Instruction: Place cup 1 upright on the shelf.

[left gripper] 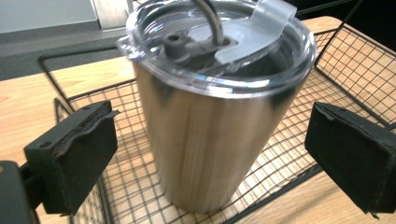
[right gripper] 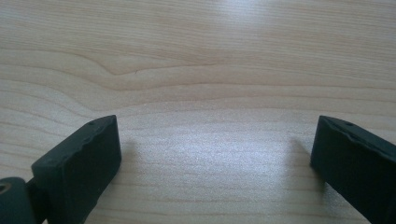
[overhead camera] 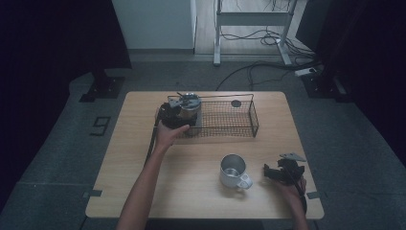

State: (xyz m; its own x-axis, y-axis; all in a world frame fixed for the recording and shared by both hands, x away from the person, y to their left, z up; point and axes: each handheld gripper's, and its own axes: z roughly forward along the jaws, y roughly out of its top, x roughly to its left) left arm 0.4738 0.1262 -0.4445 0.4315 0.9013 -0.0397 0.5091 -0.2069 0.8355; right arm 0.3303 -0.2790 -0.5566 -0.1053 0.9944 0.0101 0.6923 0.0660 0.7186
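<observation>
A steel tumbler [overhead camera: 190, 104] with a clear lid stands upright in the left end of a black wire basket [overhead camera: 225, 122]. My left gripper [overhead camera: 181, 112] is at that end of the basket. In the left gripper view the tumbler [left gripper: 210, 116] sits between the wide-apart jaws of the left gripper [left gripper: 210, 163], and neither pad touches it. A steel mug [overhead camera: 233, 171] with a handle stands on the table's front right. My right gripper [overhead camera: 271, 172] rests just right of the mug. In the right gripper view the right gripper [right gripper: 215, 158] is open over bare wood.
The wooden table [overhead camera: 143, 182] has free room in front of the basket and at the left. A small dark round thing [overhead camera: 236, 103] lies in the basket's far right part. Basket wires [left gripper: 345, 60] rise around the tumbler. Cables and a desk frame [overhead camera: 249, 19] lie on the floor beyond.
</observation>
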